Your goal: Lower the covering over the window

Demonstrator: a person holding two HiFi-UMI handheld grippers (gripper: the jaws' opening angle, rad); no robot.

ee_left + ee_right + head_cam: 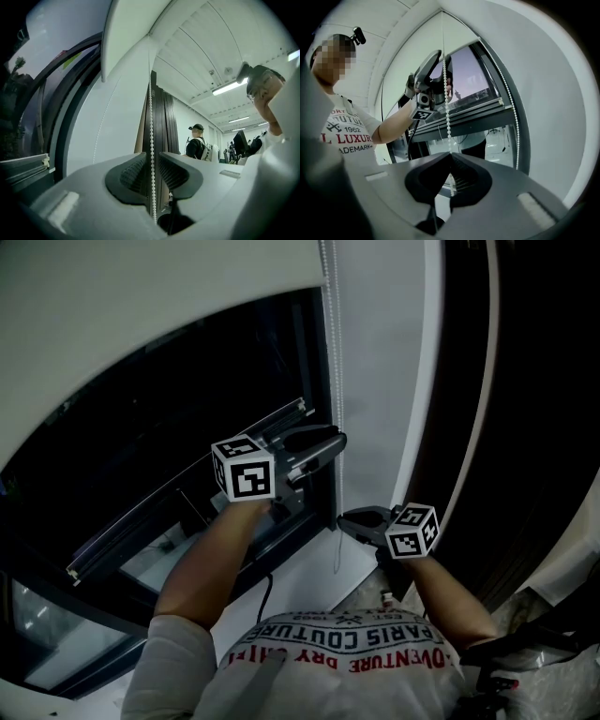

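The white roller blind (141, 296) covers only the top of the dark window (131, 465). Its white bead chain (336, 362) hangs down the window's right side. My left gripper (336, 439) is raised beside the chain. In the left gripper view the bead chain (150, 117) runs between the jaws of the left gripper (152, 161), with a narrow gap on each side. My right gripper (345, 521) sits lower, near the sill. In the right gripper view the right gripper (450, 159) is shut on the bead chain (446, 103), below the left gripper (440, 58).
A second strand of the chain (508, 108) hangs along the window frame. A tilted window sash (187, 493) juts inward at the left. A black cable (264, 592) lies on the white sill (309, 573). A dark panel (525, 381) stands at the right. People (196, 145) stand far behind.
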